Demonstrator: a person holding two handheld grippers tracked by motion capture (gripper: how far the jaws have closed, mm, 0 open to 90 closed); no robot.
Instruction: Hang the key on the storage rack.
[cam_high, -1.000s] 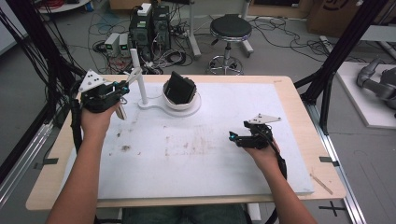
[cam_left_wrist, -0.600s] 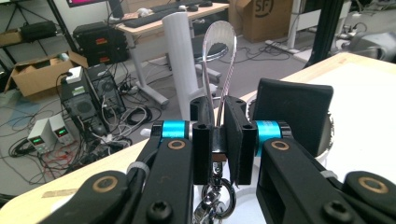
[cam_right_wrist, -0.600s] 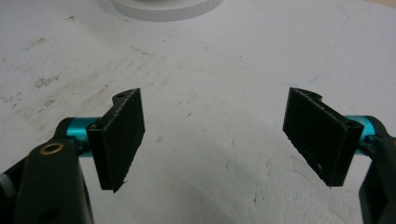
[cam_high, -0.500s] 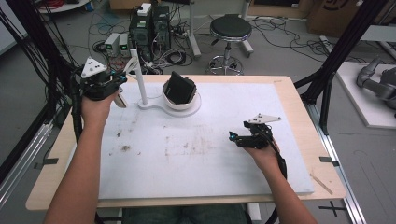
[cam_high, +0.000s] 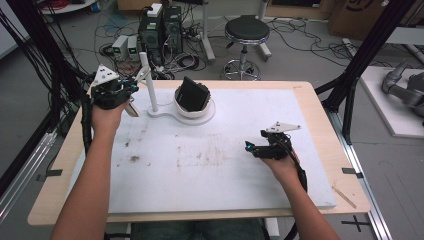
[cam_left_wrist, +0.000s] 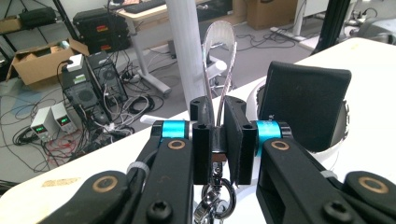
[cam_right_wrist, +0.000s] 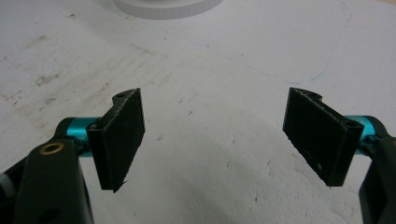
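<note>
Black jaws on cyan hubs (brass rivets)

In the left gripper view, the grey woven strap loop disappears between the left gripper pads, and its metal key ring is cut off at six o'clock. The white round stand base is cropped at twelve o'clock in the right gripper view.

Wooden table; stained white mat on top; white stand on mat.
</note>
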